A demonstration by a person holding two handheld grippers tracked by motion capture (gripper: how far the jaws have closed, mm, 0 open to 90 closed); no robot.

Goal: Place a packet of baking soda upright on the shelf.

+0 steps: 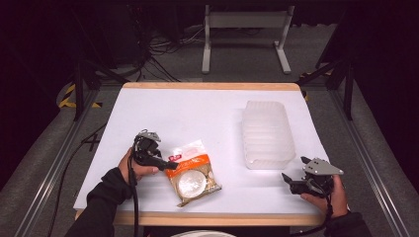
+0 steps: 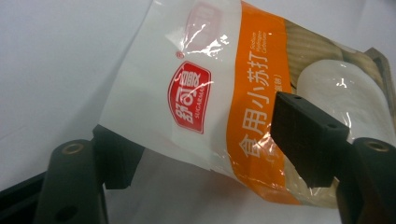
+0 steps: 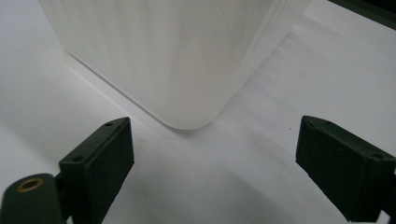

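1. White-topped table (image 1: 197, 113): carrying every item listed.
2. Glossy white-and-orange plastic food packet (image 1: 192, 172): lying flat near the table's front edge, not yet lifted.
3. Left gripper (image 1: 168, 164): fingers (image 2: 308, 137) standing open, straddling the packet's upper edge; grasp apparently pending.
4. Translucent ribbed plastic container (image 1: 267, 133): sitting right of the packet.
5. Right gripper (image 1: 292, 183): fingers (image 3: 100, 158) standing wide open, holding nothing, facing the container's near corner.

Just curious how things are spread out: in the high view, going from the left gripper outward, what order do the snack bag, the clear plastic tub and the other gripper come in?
1. Snack bag, right at the left gripper.
2. Clear plastic tub, right half of the table.
3. Right gripper, near the table's front right corner.
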